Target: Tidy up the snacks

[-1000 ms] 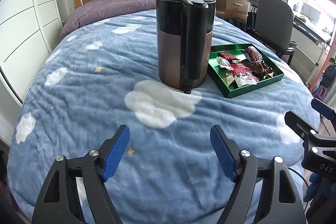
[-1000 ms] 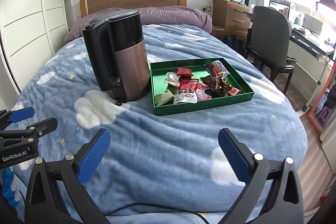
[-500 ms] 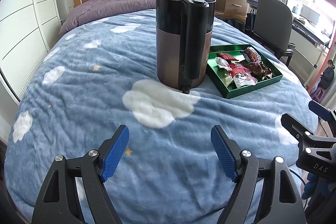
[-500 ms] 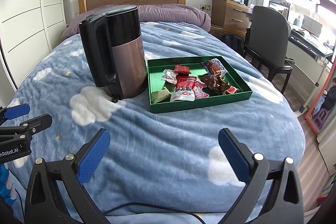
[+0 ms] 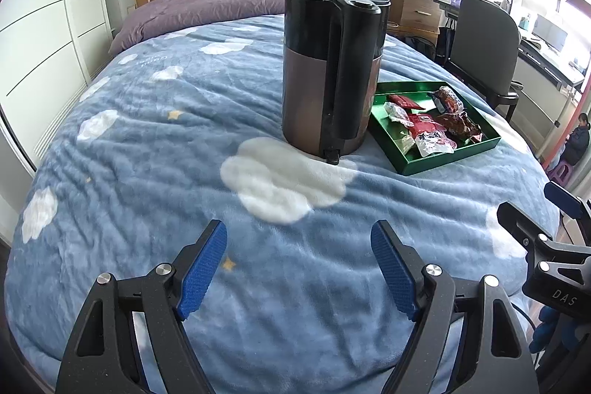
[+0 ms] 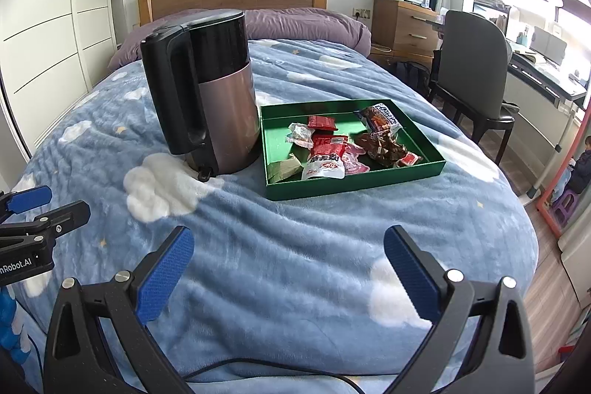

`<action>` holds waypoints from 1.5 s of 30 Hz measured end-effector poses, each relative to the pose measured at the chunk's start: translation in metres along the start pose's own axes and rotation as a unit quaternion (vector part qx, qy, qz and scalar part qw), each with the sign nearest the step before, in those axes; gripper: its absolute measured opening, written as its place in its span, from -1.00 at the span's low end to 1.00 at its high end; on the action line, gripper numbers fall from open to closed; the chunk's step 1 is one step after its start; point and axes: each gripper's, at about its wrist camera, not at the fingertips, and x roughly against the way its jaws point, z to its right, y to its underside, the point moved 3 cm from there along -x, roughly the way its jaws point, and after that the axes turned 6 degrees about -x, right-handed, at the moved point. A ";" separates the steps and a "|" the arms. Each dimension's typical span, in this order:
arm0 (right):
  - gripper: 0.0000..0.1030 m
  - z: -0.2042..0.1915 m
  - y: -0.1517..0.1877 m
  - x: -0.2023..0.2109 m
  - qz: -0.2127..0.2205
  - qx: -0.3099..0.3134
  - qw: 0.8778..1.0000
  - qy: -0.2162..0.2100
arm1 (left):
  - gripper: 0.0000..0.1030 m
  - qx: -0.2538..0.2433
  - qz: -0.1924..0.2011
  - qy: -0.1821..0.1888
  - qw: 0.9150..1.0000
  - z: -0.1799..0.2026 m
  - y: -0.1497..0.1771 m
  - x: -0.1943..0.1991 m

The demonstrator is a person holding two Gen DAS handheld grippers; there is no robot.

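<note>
The snacks [image 6: 341,146] lie heaped in the green tray [image 6: 424,170] on the blue blanket [image 6: 295,246], packets overlapping, none out on the bedding. Just at the tray's nine o'clock stands the kettle [image 6: 218,91], close against its wall. Over the last second little has changed: both views have slid a touch, kettle and tray sitting slightly lower and larger, so the grippers look to be easing in. Left gripper [image 5: 298,270] spread wide, holding nothing; right gripper [image 6: 288,270] likewise spread and bare, the tray at its twelve o'clock. That fits either packets gathered already or sorting yet ahead; nothing settles which.
</note>
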 end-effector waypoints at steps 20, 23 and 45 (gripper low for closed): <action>1.00 -0.006 0.003 -0.004 -0.005 0.007 1.000 -0.004 | 0.47 0.004 0.000 0.005 1.000 -0.003 0.000 0.000; 1.00 -0.006 0.004 -0.004 -0.006 0.009 1.000 -0.006 | 0.50 0.004 -0.005 0.010 1.000 -0.003 0.000 -0.001; 1.00 -0.004 0.004 -0.004 -0.005 0.008 1.000 -0.004 | 0.55 -0.016 0.016 -0.008 1.000 0.003 -0.001 0.008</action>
